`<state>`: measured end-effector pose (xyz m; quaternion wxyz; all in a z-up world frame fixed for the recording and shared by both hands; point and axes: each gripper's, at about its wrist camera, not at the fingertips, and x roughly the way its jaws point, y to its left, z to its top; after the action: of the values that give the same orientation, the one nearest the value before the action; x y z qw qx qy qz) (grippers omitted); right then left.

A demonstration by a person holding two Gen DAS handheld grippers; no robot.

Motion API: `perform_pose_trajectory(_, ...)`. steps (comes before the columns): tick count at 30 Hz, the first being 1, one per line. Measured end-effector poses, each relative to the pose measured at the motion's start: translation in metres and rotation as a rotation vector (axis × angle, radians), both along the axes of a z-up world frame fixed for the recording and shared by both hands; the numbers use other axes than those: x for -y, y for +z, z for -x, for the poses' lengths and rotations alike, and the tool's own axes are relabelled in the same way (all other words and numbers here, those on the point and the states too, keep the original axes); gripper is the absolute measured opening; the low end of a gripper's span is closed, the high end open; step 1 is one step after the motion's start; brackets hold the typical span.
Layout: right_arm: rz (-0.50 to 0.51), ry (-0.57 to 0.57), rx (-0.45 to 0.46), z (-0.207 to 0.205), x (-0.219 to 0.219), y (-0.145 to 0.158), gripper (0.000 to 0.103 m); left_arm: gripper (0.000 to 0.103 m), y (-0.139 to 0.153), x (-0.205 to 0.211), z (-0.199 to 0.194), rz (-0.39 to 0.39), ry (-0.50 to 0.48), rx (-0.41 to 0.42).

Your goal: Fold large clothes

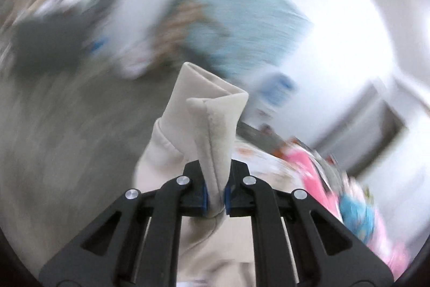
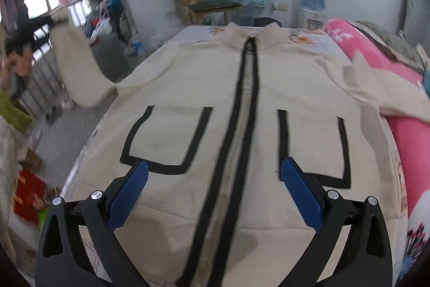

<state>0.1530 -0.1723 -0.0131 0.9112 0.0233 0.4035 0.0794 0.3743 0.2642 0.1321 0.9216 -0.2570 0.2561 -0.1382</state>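
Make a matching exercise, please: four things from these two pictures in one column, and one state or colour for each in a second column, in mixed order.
Things:
1. left gripper
2. right gripper
3. jacket zipper
4. rolled quilt

States or colours:
a. pink
b. open, nothing between the fingers
c. closed up to the collar, with black trim
d. shut on a beige cuff

Pairs: 1-d, 2-b, 3-c, 4-a

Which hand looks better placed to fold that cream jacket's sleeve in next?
Probably the left. Its claw is shut on a fold of the cream jacket, seemingly the sleeve cuff. The right claw hangs open above the front, holding nothing.
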Motion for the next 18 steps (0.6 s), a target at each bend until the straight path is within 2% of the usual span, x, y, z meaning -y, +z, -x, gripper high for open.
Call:
perform_pose_trajectory(2,-0.023,-0.026,0.013,0.005,0.015,0.002,0.097,0.008,0.034,0.076,-0.003,-0.069,-0.136,0.058)
perform_pose_trajectory(3,-0.03,-0.039,0.022,0.008,0.023,0.003,0.097,0.008,0.042,0.112,-0.003,-0.097,-0.199,0.072)
perform_pose_trajectory(6,-0.049,-0.086,0.035,0.017,0.047,0.004,0.097,0.008,0.04,0.211,-0.008,-0.208,-0.343,0.07)
perform_pose_trajectory(7,-0.062,-0.109,0.033,0.02,0.058,0.002,0.097,0.009,0.025,0.25,-0.011,-0.262,-0.388,0.041)
perform_pose_trajectory(9,-0.08,-0.137,0.022,0.026,0.072,0.0,0.097,0.009,-0.009,0.291,-0.002,-0.304,-0.44,-0.026)
perform_pose_trajectory(10,-0.086,-0.157,0.012,0.028,0.082,-0.004,0.097,0.011,-0.028,0.304,-0.01,-0.319,-0.455,-0.07)
perform_pose_trajectory(11,-0.09,-0.168,0.004,0.028,0.087,-0.006,0.097,0.014,-0.059,0.321,-0.009,-0.36,-0.46,-0.128)
perform_pose_trajectory(12,-0.095,-0.181,-0.008,0.029,0.095,-0.009,0.097,0.025,-0.089,0.33,-0.002,-0.384,-0.466,-0.174)
perform_pose_trajectory(13,-0.101,-0.192,-0.02,0.03,0.101,-0.013,0.097,0.041,-0.116,0.337,0.01,-0.394,-0.473,-0.206)
perform_pose_trajectory(14,-0.108,-0.206,-0.036,0.03,0.109,-0.016,0.097,0.048,-0.136,0.347,0.026,-0.415,-0.477,-0.255)
perform_pose_trajectory(16,-0.132,-0.228,-0.06,0.028,0.125,-0.021,0.097,0.063,-0.156,0.349,0.053,-0.431,-0.486,-0.289)
perform_pose_trajectory(18,-0.159,-0.24,-0.074,0.025,0.138,-0.024,0.097,0.074,-0.155,0.346,0.069,-0.398,-0.495,-0.279)
